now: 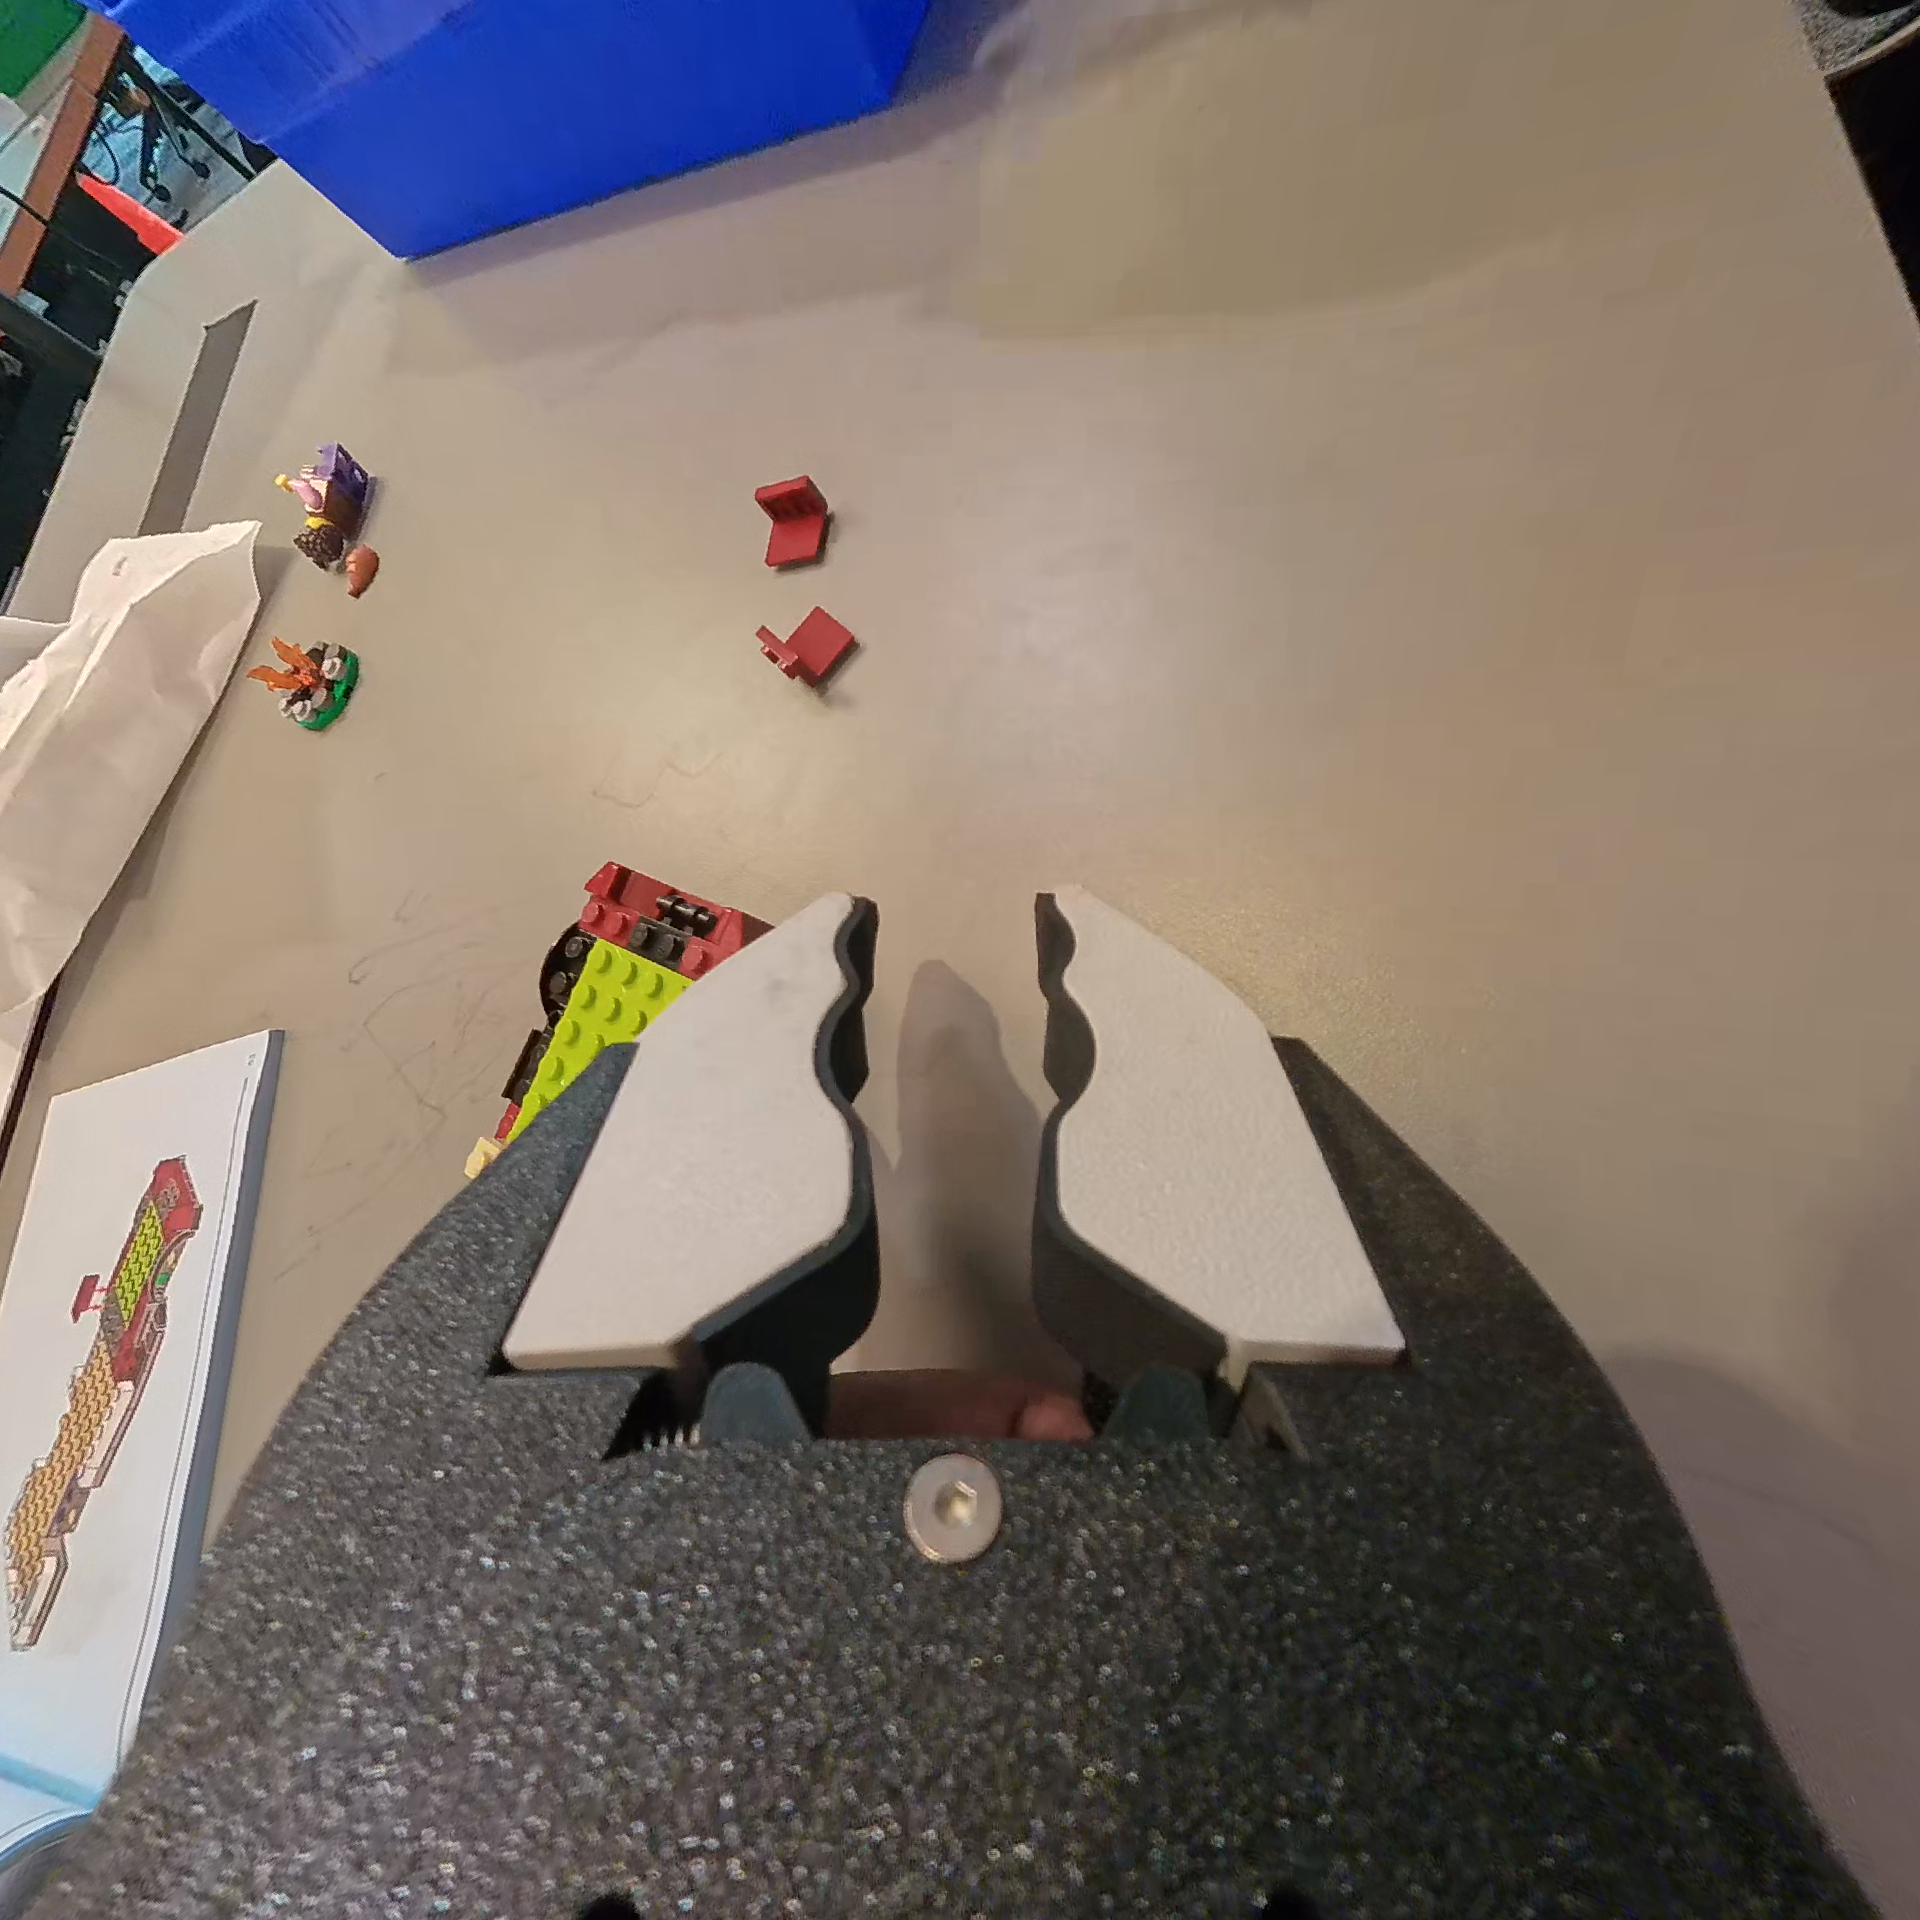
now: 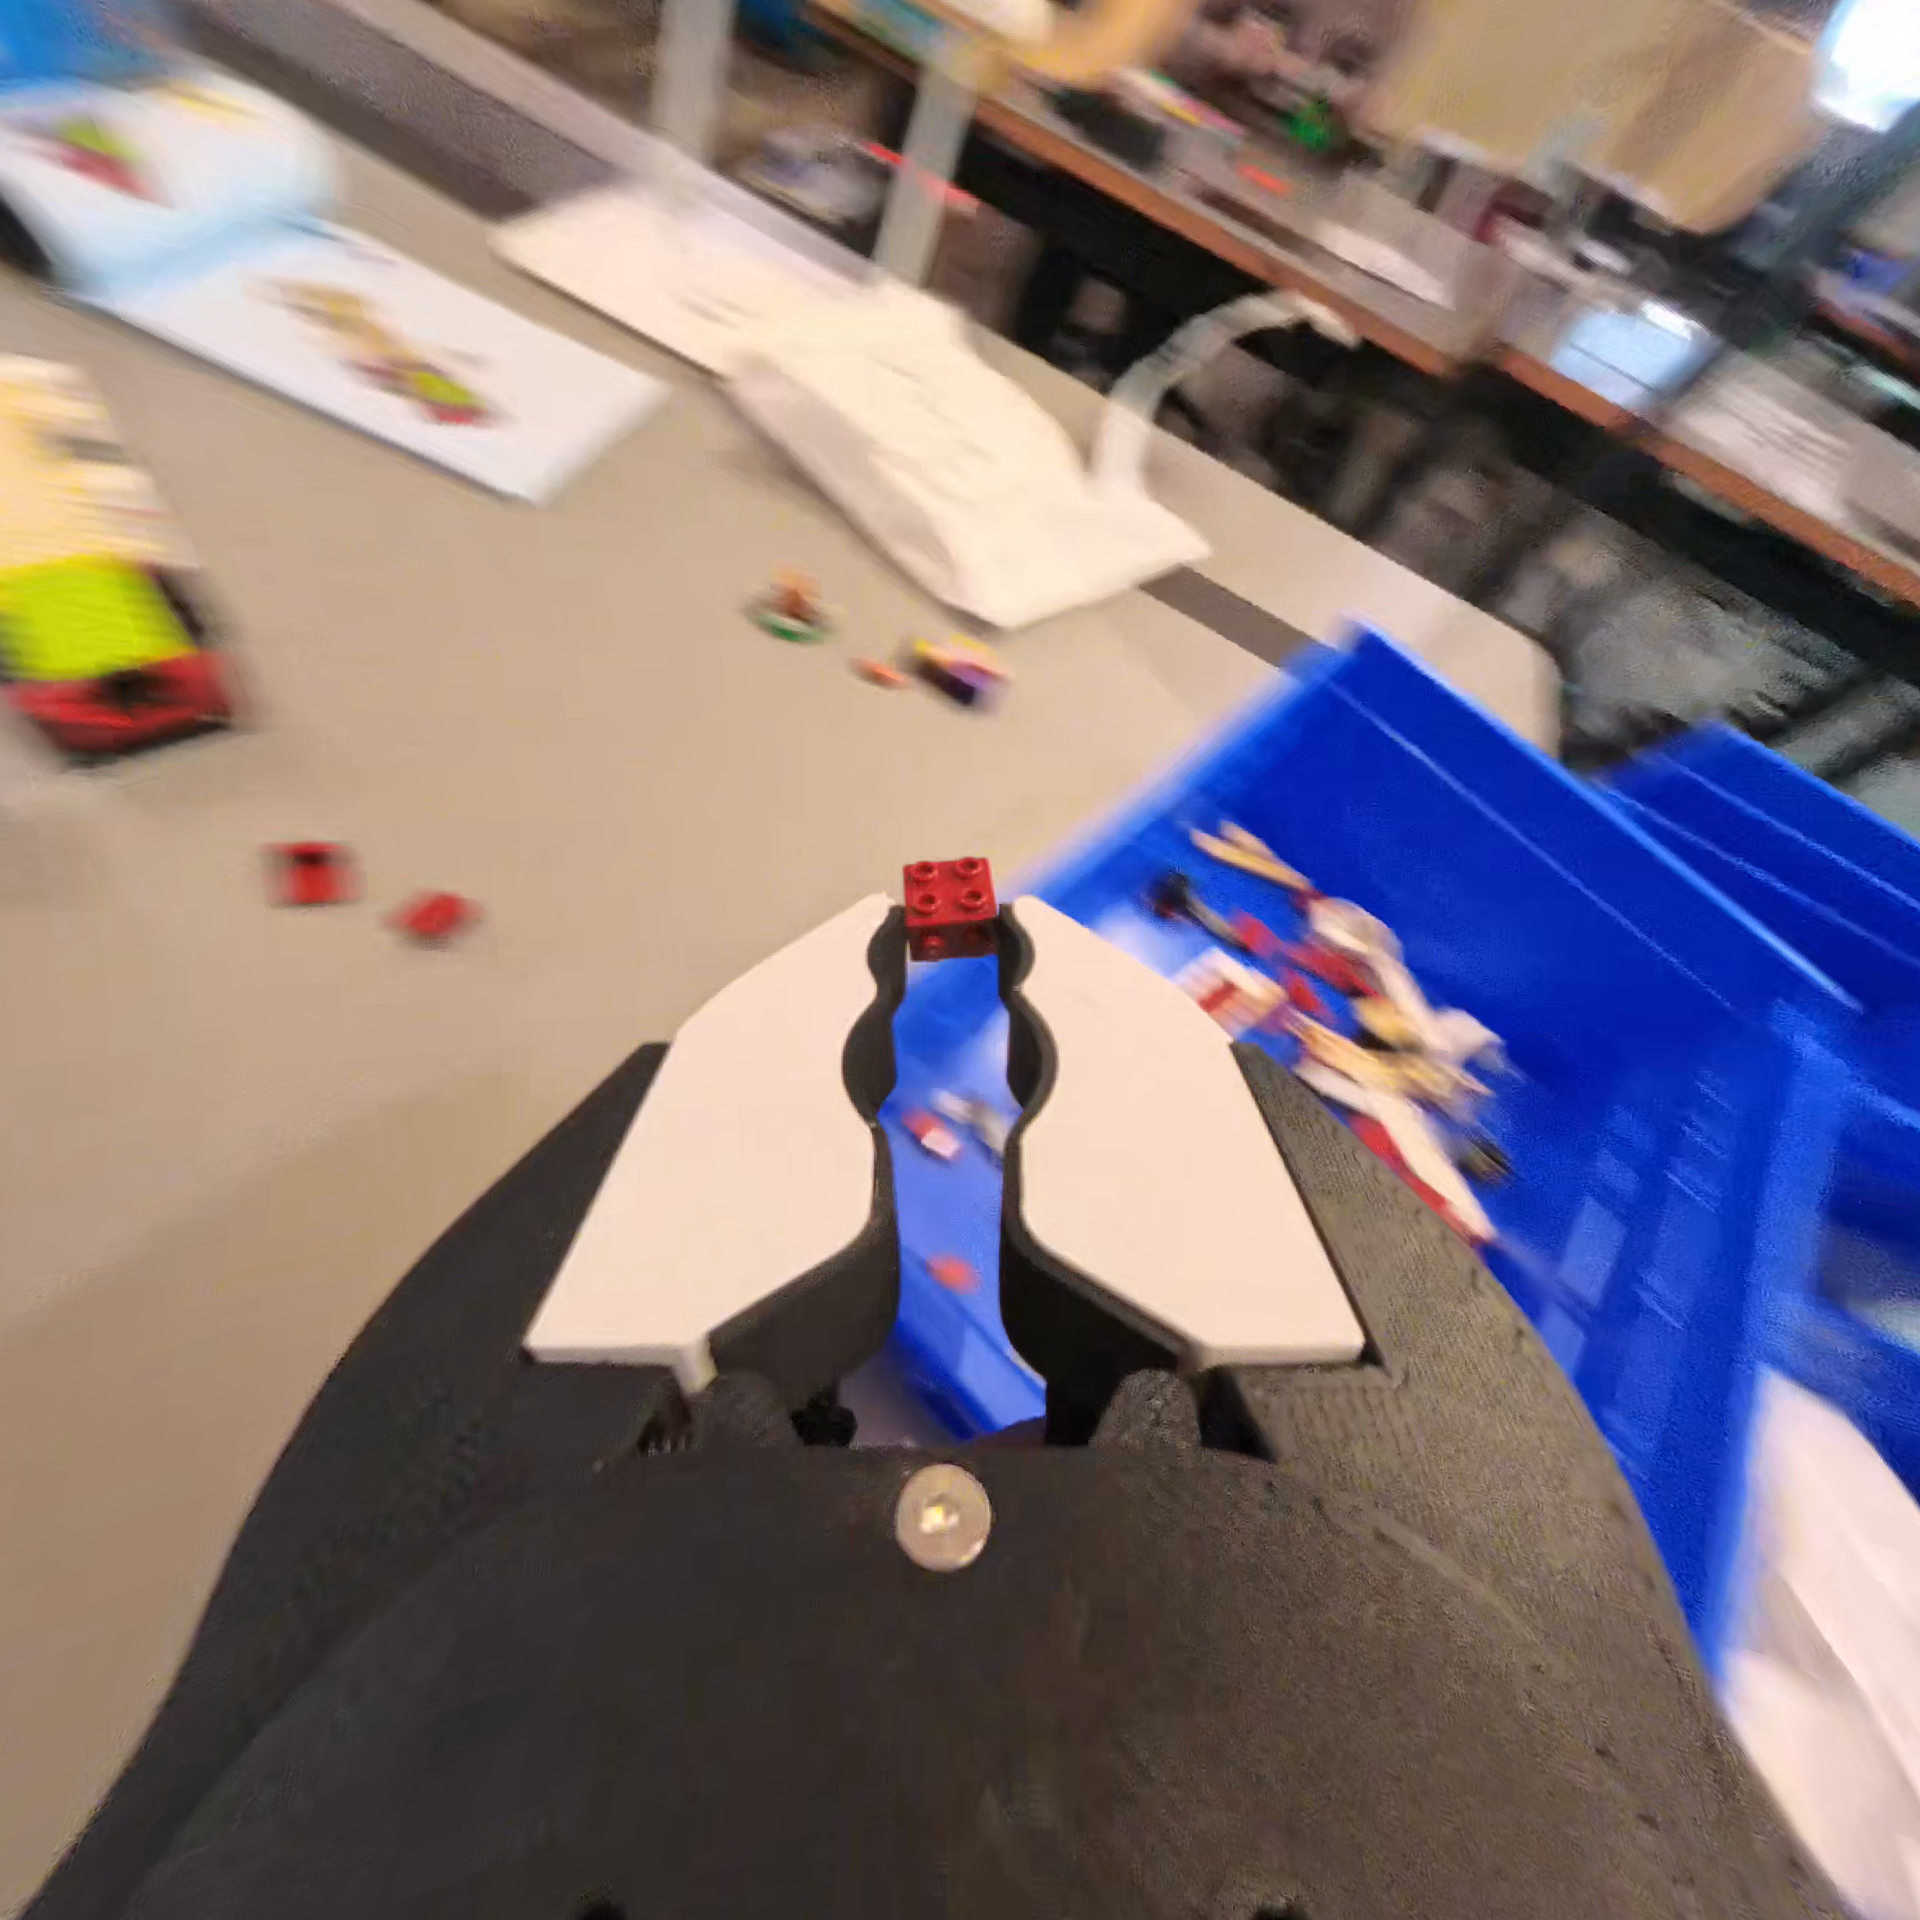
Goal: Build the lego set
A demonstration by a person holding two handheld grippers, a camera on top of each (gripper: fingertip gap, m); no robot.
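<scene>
Right gripper [image 2: 951,920] clamped on small red brick [image 2: 950,904], both pads pressing its sides, above edge of blue bin [image 2: 1558,862] of loose pieces. Left gripper [image 1: 954,914] apart, empty over grey table [image 1: 1351,623], just beside lime-and-red brick model [image 1: 613,997]. Two red pieces [image 1: 798,525] lying farther out.

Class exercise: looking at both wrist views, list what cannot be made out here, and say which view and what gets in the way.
- Brick model, left wrist view: its near part is hidden behind the left gripper.
- Instruction booklet, left wrist view: cut off by the left edge.
- Loose pieces in the blue bin, right wrist view: motion blur smears them.
- Small figures, right wrist view: blurred and too small.
- Red brick, held at the right gripper's tips: its underside is hidden.
</scene>
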